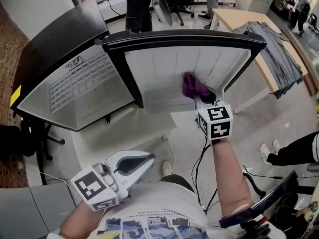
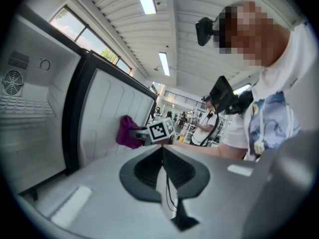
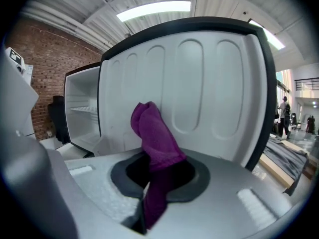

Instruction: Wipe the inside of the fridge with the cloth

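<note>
ribbed white fridge door (image 1: 199,66), right gripper (image 3: 152,176) clamping fuzzy purple cloth (image 3: 155,133), left gripper (image 2: 162,152) clenched

The fridge (image 1: 65,91) stands open at the left, its door (image 1: 159,68) swung out to the right of the compartment; the cloth (image 1: 193,86) sits at the door's inner face, between the jaws of the right gripper (image 1: 203,98) just below it. The left gripper (image 1: 142,164) lies low at the left, well apart from the fridge; behind the door, to the right, stands a table (image 1: 234,18) with a garment (image 1: 271,49) on it.
</note>
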`<state>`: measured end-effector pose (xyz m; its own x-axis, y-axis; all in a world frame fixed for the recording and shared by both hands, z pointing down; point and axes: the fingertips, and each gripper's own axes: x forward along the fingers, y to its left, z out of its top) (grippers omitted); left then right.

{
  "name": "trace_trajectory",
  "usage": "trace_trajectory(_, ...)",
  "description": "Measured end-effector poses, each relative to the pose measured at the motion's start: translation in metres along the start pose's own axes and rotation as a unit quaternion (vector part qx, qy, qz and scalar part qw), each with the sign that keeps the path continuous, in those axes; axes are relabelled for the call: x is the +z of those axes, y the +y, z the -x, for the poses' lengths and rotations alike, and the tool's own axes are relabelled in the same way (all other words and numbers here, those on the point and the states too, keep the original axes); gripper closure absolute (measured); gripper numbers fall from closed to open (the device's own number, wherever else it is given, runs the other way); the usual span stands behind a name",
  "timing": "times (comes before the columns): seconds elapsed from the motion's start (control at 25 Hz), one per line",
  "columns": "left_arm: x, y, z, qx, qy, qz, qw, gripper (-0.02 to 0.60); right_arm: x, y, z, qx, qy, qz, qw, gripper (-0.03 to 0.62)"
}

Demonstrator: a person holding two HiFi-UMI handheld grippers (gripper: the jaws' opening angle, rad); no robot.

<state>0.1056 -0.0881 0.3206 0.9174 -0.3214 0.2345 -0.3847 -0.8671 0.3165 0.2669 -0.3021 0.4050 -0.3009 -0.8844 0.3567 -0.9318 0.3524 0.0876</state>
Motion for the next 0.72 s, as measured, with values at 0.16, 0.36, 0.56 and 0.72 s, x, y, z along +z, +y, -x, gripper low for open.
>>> trace_trajectory(0.16,0.001,-0.005,-0.012,-0.012,0.004,-0.001,0.9999,0.574,-0.007,-0.031,0.014,-0.03,0.005,-0.006,1.0,0.54)
trace_trajectory(0.36,0.002,-0.01,-0.022,-0.021,0.008,-0.006,0.9997,0.574,-0.016,-0.06,0.025,-0.06,0.01,-0.014,0.998,0.54)
trace_trajectory(0.56,0.002,-0.015,-0.032,-0.033,0.01,-0.011,0.9994,0.574,-0.025,-0.084,0.039,-0.087,0.016,-0.022,0.996,0.54)
trace_trajectory(0.72,0.004,-0.019,-0.038,-0.037,0.009,-0.014,0.9992,0.574,-0.028,-0.097,0.047,-0.103,0.019,-0.03,0.994,0.54)
